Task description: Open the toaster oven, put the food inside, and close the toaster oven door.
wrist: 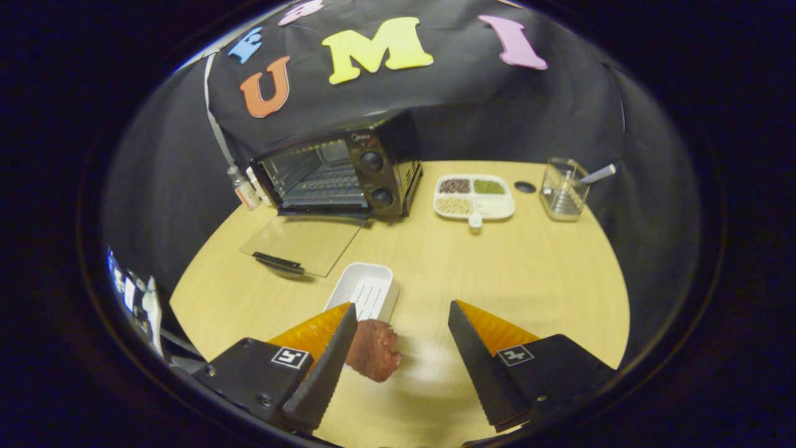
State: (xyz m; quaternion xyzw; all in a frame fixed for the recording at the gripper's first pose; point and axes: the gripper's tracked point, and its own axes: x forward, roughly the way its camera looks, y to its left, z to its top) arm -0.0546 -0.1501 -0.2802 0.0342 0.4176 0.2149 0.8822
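At the far left of the bench point(535, 274), against the booth wall, a small bottle point(244, 188) stands beside the oven point(348, 171). The oven sits at the back, its glass door point(303, 244) dropped flat onto the bench toward the tool, dark handle at the near edge. The wire rack inside is visible; two knobs sit on the oven's right panel.

Nearer, just ahead of the left finger, lies a white dish point(364, 291), long side pointing toward the oven door. The meat point(373, 351), a reddish-brown lump, lies at the dish's near end, touching the inner face of the left finger point(323, 367). Whether it rests on the dish or on the bench cannot be told.

The tool point(401, 311) is spread wide: the right finger point(479, 367) stands well apart from the meat, bare bench between them, so nothing is gripped.

Right of the oven, at the back, sits a white divided tray point(475, 209) holding dark, green and pale grains. Beside it is a small dark disc point(525, 186), then a clear container point(562, 190) with a utensil handle sticking out to the right.
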